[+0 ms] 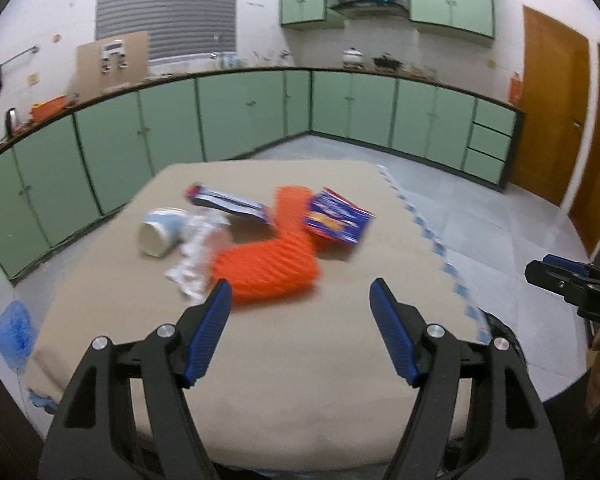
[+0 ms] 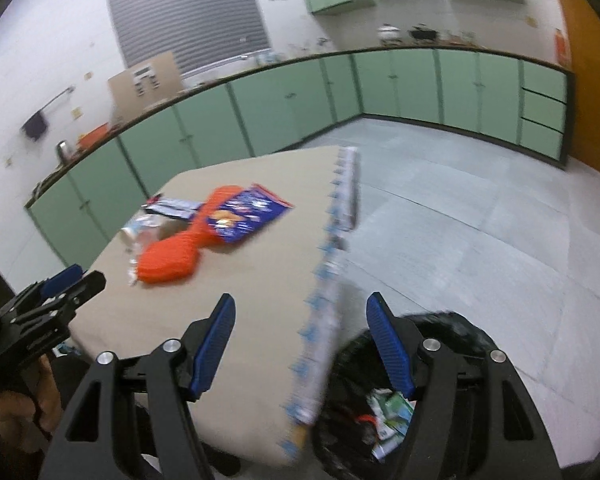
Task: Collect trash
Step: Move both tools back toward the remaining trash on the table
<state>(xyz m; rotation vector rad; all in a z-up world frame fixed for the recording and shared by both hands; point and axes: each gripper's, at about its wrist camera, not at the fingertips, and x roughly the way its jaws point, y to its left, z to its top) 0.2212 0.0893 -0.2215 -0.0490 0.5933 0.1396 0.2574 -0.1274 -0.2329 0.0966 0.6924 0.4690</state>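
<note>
left wrist view first: we see a wide table [image 1: 284, 360] under a plain beige cloth, smooth and matte, rounded at the corners, with a blue-and-white patterned edge running down its side at about 3 o'clock. behind it, from 9 to 2 o'clock, a long run of pale green cabinets [image 1: 240, 116] lines the kitchen walls.

the trash lies in a loose heap on the far half of the table, at 12 o'clock from our left gripper [image 1: 300, 308]. largest is an orange ribbed piece [image 1: 268, 264], bent in an l-shape and plastic-looking. at its 2 o'clock end a glossy blue snack packet [image 1: 336, 220] rests on it. at 10 o'clock lies a white paper cup [image 1: 158, 234] on its side, mouth toward us, with a crumpled silvery wrapper [image 1: 198, 256] just beside it. a flat blue-and-red packet [image 1: 232, 205] sits behind them.

the left gripper's blue ribbed pads stand wide apart with nothing between them.

in the right wrist view, the right gripper [image 2: 300, 340] is likewise spread wide and empty. at its 5 o'clock, beside the table edge, stands a bin lined with a black bag [image 2: 440, 332]; inside we make out crumpled green-and-white wrappers [image 2: 392, 412] and a red scrap, too blurred to name.
</note>
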